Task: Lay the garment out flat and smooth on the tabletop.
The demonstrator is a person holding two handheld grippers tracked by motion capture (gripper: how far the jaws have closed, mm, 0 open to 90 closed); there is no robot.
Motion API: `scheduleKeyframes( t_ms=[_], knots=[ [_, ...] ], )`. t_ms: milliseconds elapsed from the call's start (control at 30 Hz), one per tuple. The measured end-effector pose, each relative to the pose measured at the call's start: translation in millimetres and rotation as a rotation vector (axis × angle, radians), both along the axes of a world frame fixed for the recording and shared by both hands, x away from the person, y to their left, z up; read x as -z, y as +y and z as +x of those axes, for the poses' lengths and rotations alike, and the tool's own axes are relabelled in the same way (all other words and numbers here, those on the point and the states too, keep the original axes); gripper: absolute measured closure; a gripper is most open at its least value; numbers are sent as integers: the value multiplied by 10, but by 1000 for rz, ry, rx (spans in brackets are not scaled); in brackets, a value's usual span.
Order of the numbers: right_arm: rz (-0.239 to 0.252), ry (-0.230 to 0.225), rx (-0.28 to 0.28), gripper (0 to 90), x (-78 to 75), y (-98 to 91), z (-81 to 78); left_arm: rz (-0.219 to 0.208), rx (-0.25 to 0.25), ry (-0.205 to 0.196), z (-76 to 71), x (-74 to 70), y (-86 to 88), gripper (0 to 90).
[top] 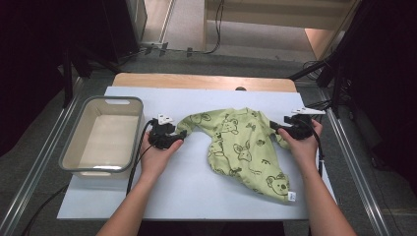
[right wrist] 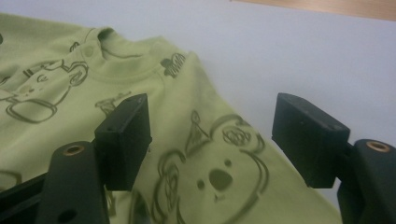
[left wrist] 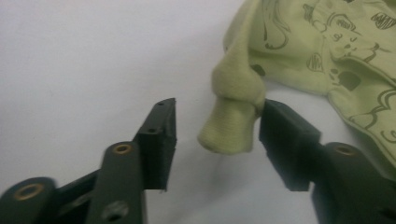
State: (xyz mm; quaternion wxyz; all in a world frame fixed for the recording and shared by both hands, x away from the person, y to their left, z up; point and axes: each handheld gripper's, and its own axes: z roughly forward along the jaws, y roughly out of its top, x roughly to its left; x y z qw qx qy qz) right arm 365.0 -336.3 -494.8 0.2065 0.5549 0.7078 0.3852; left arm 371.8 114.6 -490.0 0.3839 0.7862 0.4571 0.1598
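Note:
A light green baby shirt (top: 241, 147) printed with koala drawings lies crumpled on the white table top (top: 196, 191). My left gripper (top: 173, 136) sits at the tip of its left sleeve. In the left gripper view the ribbed sleeve cuff (left wrist: 229, 128) hangs between the open jaws, touching the right one. My right gripper (top: 280, 129) is at the shirt's right side, held by a hand. In the right gripper view its jaws stand wide apart over the koala-print fabric (right wrist: 210, 163), with the neckline (right wrist: 126, 53) beyond.
A grey plastic tub (top: 103, 135), nothing inside it, stands at the table's left. A strip of bare wood (top: 206, 81) runs along the far edge. Black stands and cables flank the table on both sides.

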Motion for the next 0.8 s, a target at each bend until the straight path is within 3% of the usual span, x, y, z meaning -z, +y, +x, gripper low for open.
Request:
scheduleKeyframes(
  t_ms=[100, 167, 367, 433, 500, 567, 633, 800],
  knots=[
    [-5, 2, 22, 251, 36, -123, -132, -31, 45, 33, -35, -30, 0, 760],
    [5, -1, 41, 251, 60, -204, -214, -16, 77, 21, -98, -82, -18, 843],
    [-7, 5, 82, 251, 93, -373, -364, -60, 133, 53, -229, -306, 55, 859],
    [-15, 1, 97, 251, 99, -419, -398, -79, 126, 61, -270, -391, 121, 858],
    [-5, 14, 116, 251, 115, -476, -415, -83, 85, 43, -265, -426, 175, 803],
    [0, 24, 131, 256, 135, -513, -414, -71, 15, 13, -231, -420, 201, 613],
    [10, 40, 138, 270, 161, -531, -402, -92, 11, 7, -195, -397, 200, 541],
    [-7, 90, 142, 321, 240, -512, -340, -39, 24, 0, -144, -271, 48, 461]
  ],
)
